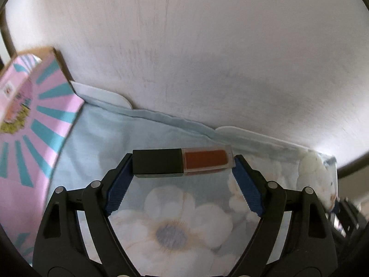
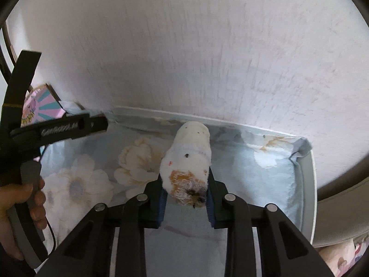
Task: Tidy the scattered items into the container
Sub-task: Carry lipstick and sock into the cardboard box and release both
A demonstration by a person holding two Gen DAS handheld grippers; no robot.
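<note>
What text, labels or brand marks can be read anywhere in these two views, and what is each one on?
Raised lettering, only partly legible, roughly "GenRobot.AI": on the black finger of the left gripper, seen from the right wrist.
Print on the pink and teal sunburst cardboard box: too blurred to read.
Black-capped clear tube of reddish-brown liquid: no text visible.
Stained white cloth roll: no text visible.

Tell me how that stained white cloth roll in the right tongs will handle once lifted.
The stained white cloth roll looks soft, so it probably squashes under the right tongs. Gripped at one end, it may droop. Likely light and not slippery, given its fuzzy weave.
</note>
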